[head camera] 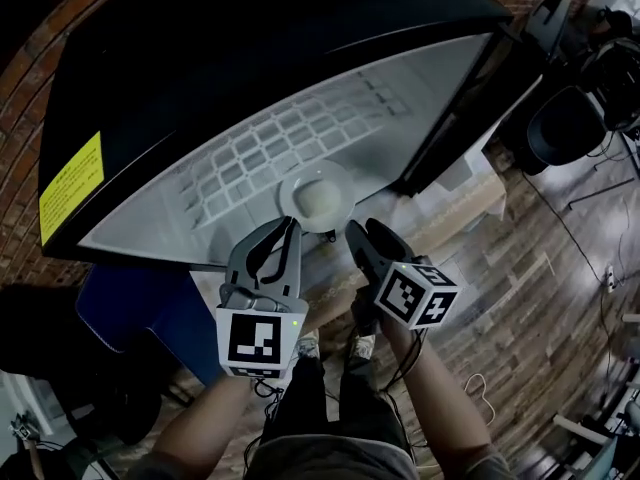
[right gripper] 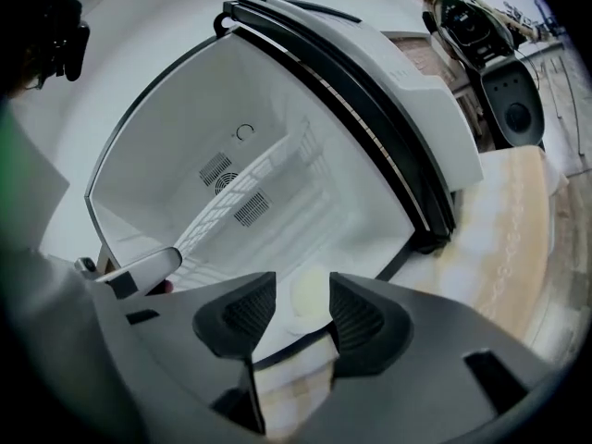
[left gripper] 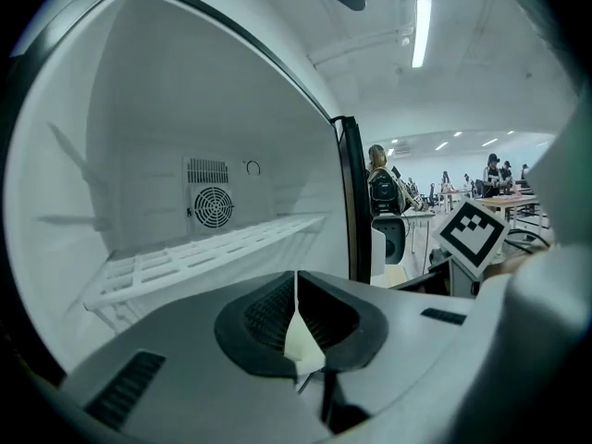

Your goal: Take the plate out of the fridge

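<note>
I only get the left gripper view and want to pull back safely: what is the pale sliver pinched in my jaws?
Observer: It is the rim of the plate; the head view shows the left gripper shut on its near edge.
Operator: Is the right gripper on it too?
Observer: No. The right gripper stands open, its pads off the plate.
Operator: Where is the plate?
Observer: At the front lip of the open fridge.

An open-plan lab hall is indicated: in the left gripper view, strip lights (left gripper: 421, 30) are seen at one o'clock, occupied desks (left gripper: 505, 202) at three o'clock.
</note>
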Available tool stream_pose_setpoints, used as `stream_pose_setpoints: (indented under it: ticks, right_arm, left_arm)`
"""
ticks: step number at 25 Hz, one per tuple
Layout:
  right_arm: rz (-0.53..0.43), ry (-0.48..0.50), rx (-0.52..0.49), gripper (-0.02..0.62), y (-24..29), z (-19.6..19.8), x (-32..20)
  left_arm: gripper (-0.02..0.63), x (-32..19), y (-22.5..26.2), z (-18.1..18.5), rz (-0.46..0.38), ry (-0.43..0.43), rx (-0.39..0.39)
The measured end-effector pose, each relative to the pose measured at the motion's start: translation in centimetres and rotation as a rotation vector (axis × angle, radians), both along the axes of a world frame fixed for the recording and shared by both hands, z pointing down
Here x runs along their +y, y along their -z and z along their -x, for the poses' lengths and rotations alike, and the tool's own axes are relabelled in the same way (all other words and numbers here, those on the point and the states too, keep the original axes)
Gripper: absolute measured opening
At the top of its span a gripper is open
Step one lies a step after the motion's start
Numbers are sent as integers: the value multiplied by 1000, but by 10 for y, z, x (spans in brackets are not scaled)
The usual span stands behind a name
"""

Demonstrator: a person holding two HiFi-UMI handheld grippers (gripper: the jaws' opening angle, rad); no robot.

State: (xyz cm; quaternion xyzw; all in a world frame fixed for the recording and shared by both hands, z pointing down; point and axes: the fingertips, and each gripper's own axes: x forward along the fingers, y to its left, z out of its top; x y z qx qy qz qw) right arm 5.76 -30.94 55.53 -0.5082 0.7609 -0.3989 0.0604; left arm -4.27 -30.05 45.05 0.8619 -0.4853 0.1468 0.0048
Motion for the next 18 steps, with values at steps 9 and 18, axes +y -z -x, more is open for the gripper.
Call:
stream_pose_setpoints:
  ticks: [9, 18]
  right_arm:
    - [89, -14, -125, 166, -52, 6, -13]
    - [140, -5, -262, 123, -66, 20, -25]
  left_arm:
    - [23, -11, -39, -4, 45, 5, -30]
    - [23, -24, -60, 1, 100, 11, -55]
